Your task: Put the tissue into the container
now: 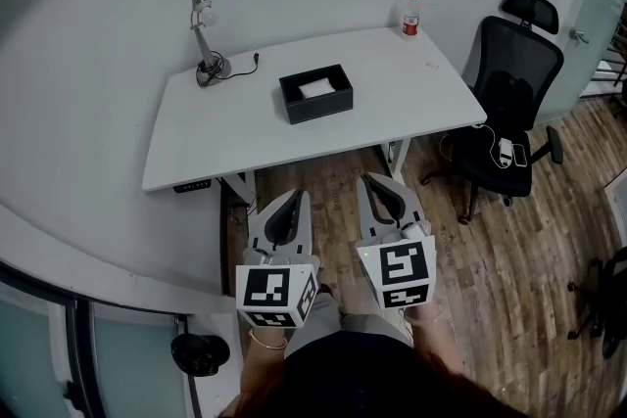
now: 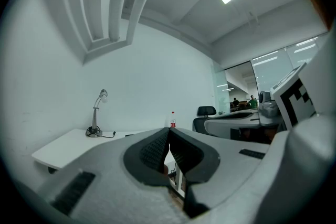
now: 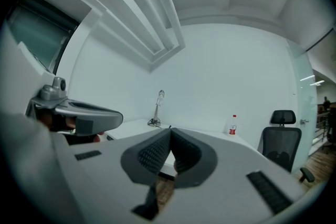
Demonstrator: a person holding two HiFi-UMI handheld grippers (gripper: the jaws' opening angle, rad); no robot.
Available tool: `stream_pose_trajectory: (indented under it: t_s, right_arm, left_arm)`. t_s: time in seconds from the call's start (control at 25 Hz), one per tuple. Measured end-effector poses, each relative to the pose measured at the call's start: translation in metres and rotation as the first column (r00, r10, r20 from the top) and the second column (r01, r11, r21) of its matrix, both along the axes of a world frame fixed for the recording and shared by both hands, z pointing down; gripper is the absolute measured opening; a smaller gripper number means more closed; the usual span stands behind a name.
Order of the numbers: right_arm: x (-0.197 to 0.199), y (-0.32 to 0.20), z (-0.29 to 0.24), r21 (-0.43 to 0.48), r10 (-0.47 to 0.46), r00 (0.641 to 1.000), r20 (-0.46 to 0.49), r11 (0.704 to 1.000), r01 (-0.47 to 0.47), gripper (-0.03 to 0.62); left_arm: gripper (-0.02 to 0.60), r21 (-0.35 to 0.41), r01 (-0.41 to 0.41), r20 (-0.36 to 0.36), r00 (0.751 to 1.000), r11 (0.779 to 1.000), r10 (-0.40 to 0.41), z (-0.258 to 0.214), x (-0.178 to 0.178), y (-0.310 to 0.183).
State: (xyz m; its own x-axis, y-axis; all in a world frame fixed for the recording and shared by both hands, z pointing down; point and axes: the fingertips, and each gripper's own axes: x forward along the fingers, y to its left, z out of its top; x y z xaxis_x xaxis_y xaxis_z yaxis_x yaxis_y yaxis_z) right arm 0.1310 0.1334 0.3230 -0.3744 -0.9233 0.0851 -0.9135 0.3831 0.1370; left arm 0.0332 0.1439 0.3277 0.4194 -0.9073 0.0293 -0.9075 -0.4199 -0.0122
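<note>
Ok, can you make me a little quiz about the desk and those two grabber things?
1. True or false: the left gripper has its jaws wide open.
2. What stands at the far right corner of the desk? A) a bottle B) a teddy C) a plate
3. What colour is the container on the desk?
Key: 1 false, its jaws are shut with nothing between them. 2 A. 3 black.

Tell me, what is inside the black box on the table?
Inside the black box lies a white thing, maybe tissue, toward its far side. The box's near wall covers a strip of the bottom, so anything lying there cannot be seen.
</note>
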Motion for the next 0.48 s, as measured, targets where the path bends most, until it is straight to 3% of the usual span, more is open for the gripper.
stream_pose_trajectory:
  t_s: [0.48]
  right_arm:
    - [0.013,0.035,-0.005,0.012,-0.027,0.997,0.071,1.0,0.026,0.02]
  left_arm:
    - [0.028,-0.001,0.021,0.014,1.0,1.0,-0.021,0.0,0.014,0.031]
